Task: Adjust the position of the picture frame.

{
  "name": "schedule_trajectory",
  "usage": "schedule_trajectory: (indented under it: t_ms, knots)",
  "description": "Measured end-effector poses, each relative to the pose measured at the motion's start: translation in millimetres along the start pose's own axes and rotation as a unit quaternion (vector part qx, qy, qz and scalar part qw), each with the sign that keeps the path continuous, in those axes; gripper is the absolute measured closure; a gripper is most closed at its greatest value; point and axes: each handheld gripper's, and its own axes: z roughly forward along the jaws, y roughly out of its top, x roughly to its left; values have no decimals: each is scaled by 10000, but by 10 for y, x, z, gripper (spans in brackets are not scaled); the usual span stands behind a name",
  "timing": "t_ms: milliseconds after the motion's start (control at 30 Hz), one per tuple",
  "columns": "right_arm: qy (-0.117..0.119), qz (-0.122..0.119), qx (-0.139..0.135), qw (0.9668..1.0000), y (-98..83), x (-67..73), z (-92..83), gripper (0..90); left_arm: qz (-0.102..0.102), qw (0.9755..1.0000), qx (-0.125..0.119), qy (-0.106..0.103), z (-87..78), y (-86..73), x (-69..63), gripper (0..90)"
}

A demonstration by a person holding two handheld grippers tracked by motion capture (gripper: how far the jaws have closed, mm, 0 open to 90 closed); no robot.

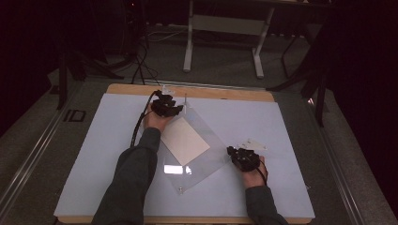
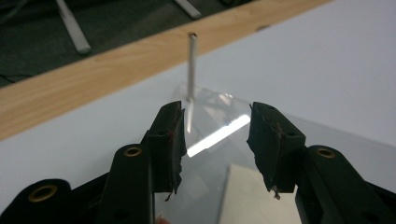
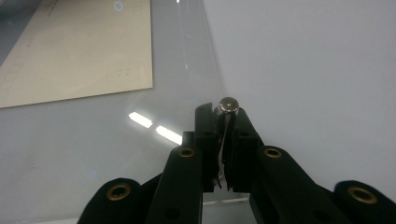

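Observation:
A clear plastic sheet lies as a diamond on the white mat, with a cream paper on it. My left gripper is at the sheet's far corner, where a thin upright metal post stands just beyond its tips. The left gripper is open, with nothing between its fingers; the sheet and paper lie below. My right gripper is at the sheet's right corner. In its own view the right gripper is shut on a round-headed metal post.
The white mat covers a wooden table. Another small post marks the sheet's near corner. Small clear pieces lie beyond each hand. A white desk frame stands on the floor behind.

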Motion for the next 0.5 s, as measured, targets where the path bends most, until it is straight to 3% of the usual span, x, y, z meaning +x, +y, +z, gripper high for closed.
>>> schedule_trajectory:
  t_ms: [100, 433, 500]
  knots:
    - [27, -17, 25, 10000, -19, -37, -35, 849, -242, 9996, -129, 41, 62, -1, 11, 557]
    - [99, -89, 44, 9999, -74, -70, -128, 849, -267, 9995, -149, -54, 286, -56, -87, 549]
    - [121, -95, 52, 9999, -81, -72, -140, 849, -212, 9997, 15, -88, 339, -22, -108, 545]
